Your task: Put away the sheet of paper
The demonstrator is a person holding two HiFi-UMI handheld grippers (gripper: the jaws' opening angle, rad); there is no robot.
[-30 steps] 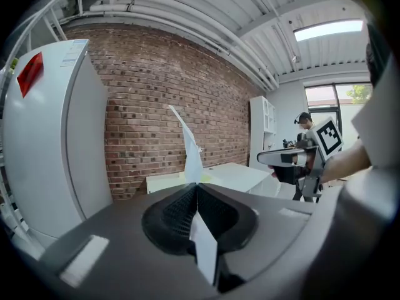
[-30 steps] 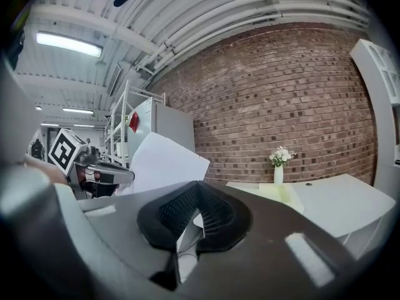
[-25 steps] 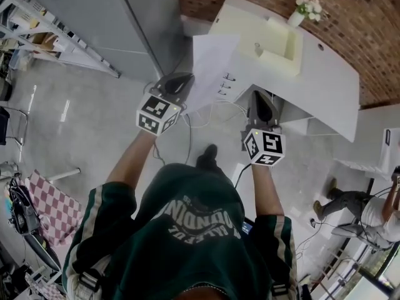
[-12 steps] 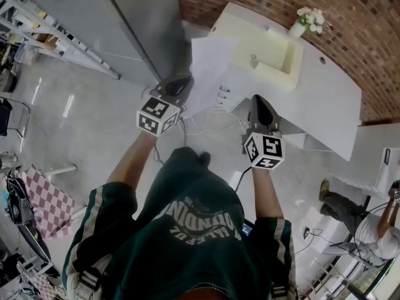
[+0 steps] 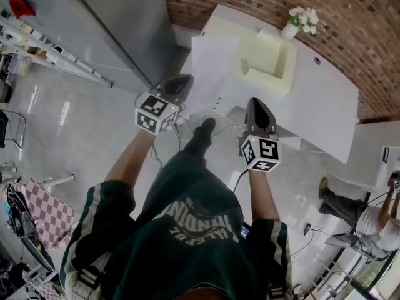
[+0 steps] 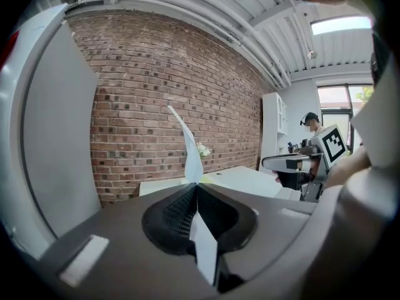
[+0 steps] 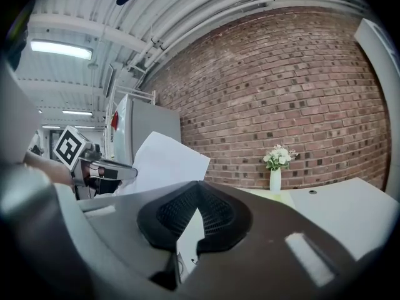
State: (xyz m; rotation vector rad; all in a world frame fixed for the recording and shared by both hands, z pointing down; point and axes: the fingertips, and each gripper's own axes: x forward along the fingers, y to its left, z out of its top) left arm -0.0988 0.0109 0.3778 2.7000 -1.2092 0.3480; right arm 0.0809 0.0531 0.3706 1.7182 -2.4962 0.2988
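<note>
Red brick wall [image 5: 350, 17] runs behind a white bench [image 5: 325, 99], which carries a pale yellow box [image 5: 262, 52] and, at its wall side, a small vase of white flowers [image 5: 299, 19]. Just in front of the bench's near corner, the left gripper [image 5: 181, 80] has its jaws closed tight on the lower edge of the sheet of paper [image 5: 212, 61]. The sheet stands up from the jaws and leans over the bench's corner, beside the box. Seen from the left gripper view, it is edge-on, a thin white blade rising from the pinched tips. The right gripper [image 5: 258, 102] hovers over the bench's front edge, well apart from the sheet, its jaws closed together at the tips with nothing between them.
</note>
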